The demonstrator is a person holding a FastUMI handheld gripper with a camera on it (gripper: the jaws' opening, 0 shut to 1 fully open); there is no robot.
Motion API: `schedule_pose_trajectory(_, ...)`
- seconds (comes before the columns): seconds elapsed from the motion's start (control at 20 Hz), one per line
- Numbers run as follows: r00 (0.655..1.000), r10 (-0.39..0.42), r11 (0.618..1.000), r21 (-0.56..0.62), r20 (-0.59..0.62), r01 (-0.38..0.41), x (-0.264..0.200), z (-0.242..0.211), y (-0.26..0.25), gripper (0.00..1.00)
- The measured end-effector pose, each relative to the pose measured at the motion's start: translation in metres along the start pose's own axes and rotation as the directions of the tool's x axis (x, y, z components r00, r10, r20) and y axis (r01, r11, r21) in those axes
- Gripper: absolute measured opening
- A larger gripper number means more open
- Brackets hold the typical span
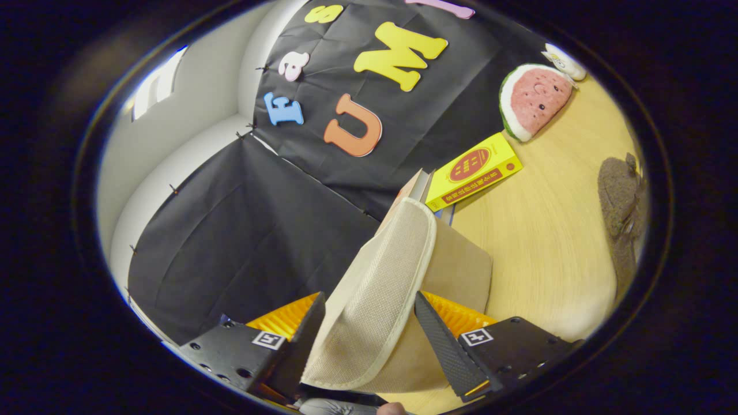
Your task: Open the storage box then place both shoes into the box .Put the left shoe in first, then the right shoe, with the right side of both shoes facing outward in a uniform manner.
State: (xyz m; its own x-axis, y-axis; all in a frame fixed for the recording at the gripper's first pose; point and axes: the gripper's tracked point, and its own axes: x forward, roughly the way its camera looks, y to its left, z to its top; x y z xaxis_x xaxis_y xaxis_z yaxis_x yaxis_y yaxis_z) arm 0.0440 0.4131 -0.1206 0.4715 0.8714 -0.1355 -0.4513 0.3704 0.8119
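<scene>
A beige mesh slipper (380, 282) with a pale trimmed edge sits between my fingers, its rounded end reaching beyond them toward the books. My gripper (370, 325) is shut on it, with a fingertip (311, 323) pressing each side. A flat tan surface (461, 265) lies right behind the slipper; I cannot tell whether it belongs to the shoe or to a box. A dark brown fuzzy thing (620, 199), perhaps the other shoe, lies on the wooden table (548, 259) far off to the right. The whole view is tilted.
A yellow book (473, 170) rests on other books (416, 185) just beyond the slipper's end. A watermelon plush (533, 101) and a small white toy (565, 60) lie farther back by the black cloth wall (242, 230).
</scene>
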Motion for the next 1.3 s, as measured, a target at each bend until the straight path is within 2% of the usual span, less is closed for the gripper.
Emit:
schedule_pose_trajectory(0.1,0.999,-0.018,1.0,-0.003,0.029,0.019,-0.007,0.008,-0.006,0.81)
schedule_pose_trajectory(0.2,1.0,-0.004,1.0,0.009,0.008,0.004,-0.01,0.005,-0.004,0.75)
schedule_pose_trajectory(0.45,0.999,-0.026,1.0,-0.006,0.021,0.026,-0.015,0.012,-0.001,0.75)
schedule_pose_trajectory(0.55,0.995,-0.014,0.999,0.031,0.099,0.011,-0.026,0.032,0.008,0.44)
schedule_pose_trajectory(0.65,0.995,0.001,1.0,0.0,0.097,-0.001,-0.029,0.04,0.019,0.13)
schedule_pose_trajectory(0.7,0.996,0.012,1.0,-0.018,0.086,-0.01,-0.029,0.04,0.025,0.08)
schedule_pose_trajectory(0.8,0.998,0.039,0.999,-0.04,0.058,-0.037,-0.025,0.04,0.047,0.05)
schedule_pose_trajectory(0.85,0.998,0.025,0.997,-0.07,0.061,-0.021,-0.021,0.046,0.048,0.03)
schedule_pose_trajectory(0.9,0.998,0.014,0.996,-0.092,0.063,-0.008,0.003,0.05,0.05,0.0)
schedule_pose_trajectory(1.1,0.999,-0.029,0.99,-0.14,0.026,0.033,-0.006,0.04,0.065,0.0)
schedule_pose_trajectory(1.3,0.998,0.019,0.976,-0.216,0.058,-0.006,-0.001,0.054,0.123,0.0)
